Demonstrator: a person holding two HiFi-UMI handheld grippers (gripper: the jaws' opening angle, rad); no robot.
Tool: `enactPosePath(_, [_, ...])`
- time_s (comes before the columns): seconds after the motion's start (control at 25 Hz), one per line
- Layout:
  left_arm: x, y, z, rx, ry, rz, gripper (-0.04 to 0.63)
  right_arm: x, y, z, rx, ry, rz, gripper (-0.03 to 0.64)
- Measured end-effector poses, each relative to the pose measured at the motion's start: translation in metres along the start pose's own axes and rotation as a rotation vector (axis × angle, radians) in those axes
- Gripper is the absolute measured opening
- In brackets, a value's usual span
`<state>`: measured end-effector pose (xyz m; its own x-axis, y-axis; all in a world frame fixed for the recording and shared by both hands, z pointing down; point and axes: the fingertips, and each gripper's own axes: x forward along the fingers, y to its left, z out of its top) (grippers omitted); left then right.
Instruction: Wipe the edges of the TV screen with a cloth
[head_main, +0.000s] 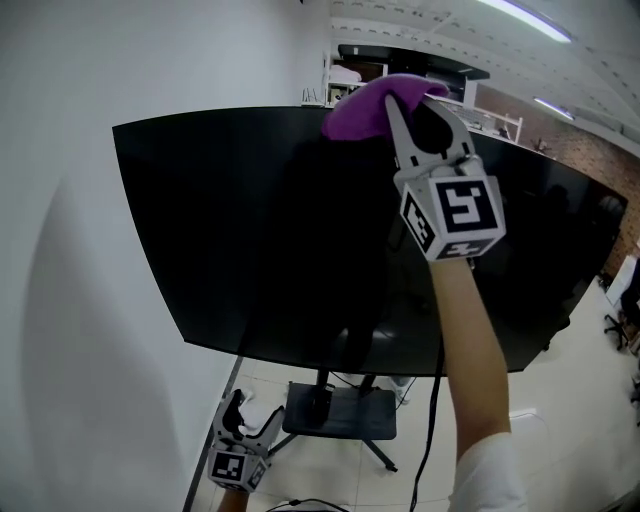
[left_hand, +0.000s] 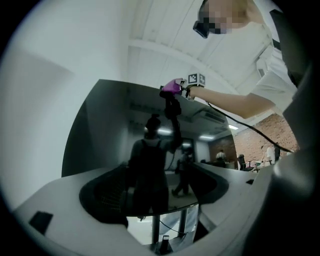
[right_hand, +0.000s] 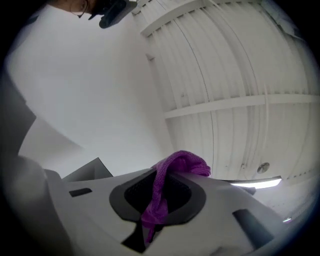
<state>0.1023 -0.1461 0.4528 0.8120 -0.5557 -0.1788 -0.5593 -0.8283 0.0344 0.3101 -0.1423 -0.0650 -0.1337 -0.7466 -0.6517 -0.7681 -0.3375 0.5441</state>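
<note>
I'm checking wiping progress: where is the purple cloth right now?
In the head view, the purple cloth sits about midway along the TV screen top edge, clamped in the right tongs.

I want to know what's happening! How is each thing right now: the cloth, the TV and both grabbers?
purple cloth: pinched in the right gripper, at the TV's top edge.
TV screen: dark, showing only reflections, upright on its stand.
right gripper: shut on the purple cloth, held up high.
left gripper: open, empty, held down low.
</note>
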Motion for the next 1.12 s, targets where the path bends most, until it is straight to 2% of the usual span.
enactPosePath(0.08, [0.001, -0.001, 0.009, -0.024, 0.005, 0.015, 0.371, 0.03, 0.002, -0.006, -0.038, 0.045, 0.037, 0.05])
enactPosePath(0.2, [-0.005, 0.013, 0.0, 0.005, 0.01, 0.056, 0.371, 0.053, 0.001, -0.026, -0.1, 0.149, 0.07, 0.052])
enactPosePath(0.36, [-0.001, 0.006, 0.008, -0.034, 0.011, 0.056, 0.371, 0.048, -0.01, -0.04, -0.194, 0.259, 0.034, 0.057])
enactPosePath(0.52, [0.003, 0.018, -0.008, 0.007, 0.007, 0.055, 0.371, 0.028, -0.043, -0.051, -0.24, 0.341, -0.01, 0.06])
enactPosePath(0.64, [0.014, 0.003, 0.0, -0.013, 0.004, 0.028, 0.371, 0.007, -0.071, -0.052, -0.29, 0.387, -0.034, 0.06])
enactPosePath(0.84, [0.034, -0.011, -0.018, -0.021, 0.013, -0.032, 0.371, -0.041, -0.135, -0.061, -0.349, 0.463, -0.107, 0.06])
enactPosePath(0.92, [0.046, -0.027, -0.021, -0.017, 0.029, -0.074, 0.371, -0.068, -0.174, -0.065, -0.357, 0.506, -0.155, 0.06])
enactPosePath(1.12, [0.076, -0.057, -0.019, -0.019, 0.033, -0.123, 0.371, -0.121, -0.271, -0.085, -0.361, 0.599, -0.28, 0.06])
